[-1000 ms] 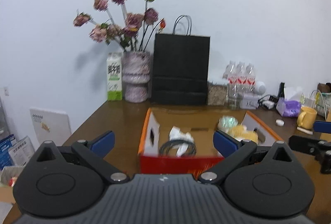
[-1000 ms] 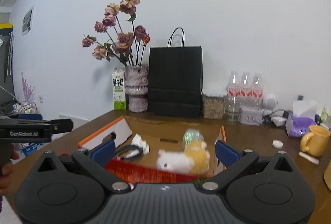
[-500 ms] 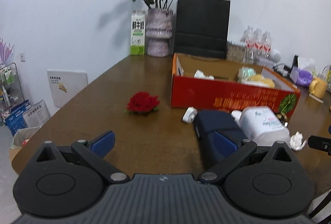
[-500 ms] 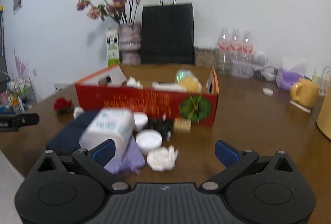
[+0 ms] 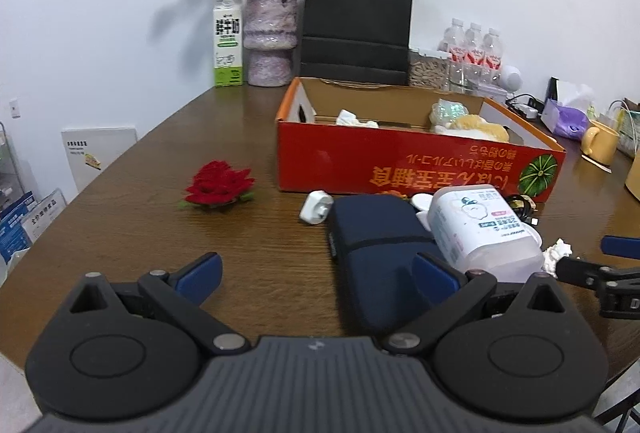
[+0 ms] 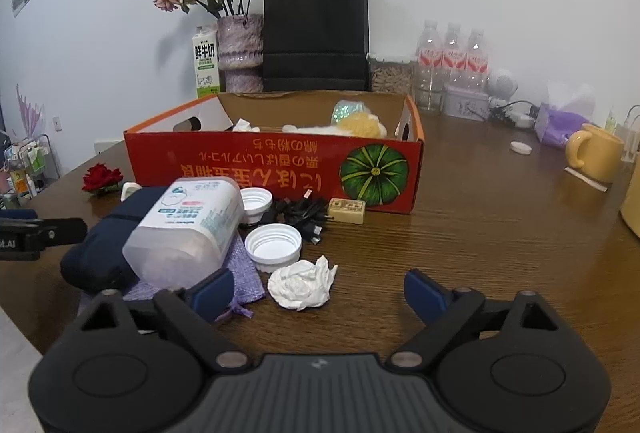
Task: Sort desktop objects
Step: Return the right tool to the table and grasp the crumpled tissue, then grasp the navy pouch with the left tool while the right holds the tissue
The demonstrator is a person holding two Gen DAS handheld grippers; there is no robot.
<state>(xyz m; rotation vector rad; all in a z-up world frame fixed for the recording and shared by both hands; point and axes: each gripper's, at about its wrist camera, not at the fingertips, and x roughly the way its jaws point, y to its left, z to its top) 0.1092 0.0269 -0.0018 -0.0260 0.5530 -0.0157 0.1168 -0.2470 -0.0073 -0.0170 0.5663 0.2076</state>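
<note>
A lived-in office or home workroom: ahead of the gripper, a wooden table (image 6: pixel 500 233) against a white wall holds a vase of dried roses (image 6: pixel 239 49), a milk carton (image 6: pixel 206 61), water bottles (image 6: pixel 452 53), and a yellow mug (image 6: pixel 596 152).

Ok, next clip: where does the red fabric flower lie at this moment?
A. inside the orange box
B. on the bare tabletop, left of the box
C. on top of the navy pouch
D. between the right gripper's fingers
B: the red flower lies alone on the wooden table, apart from the orange box and the navy pouch.
</note>
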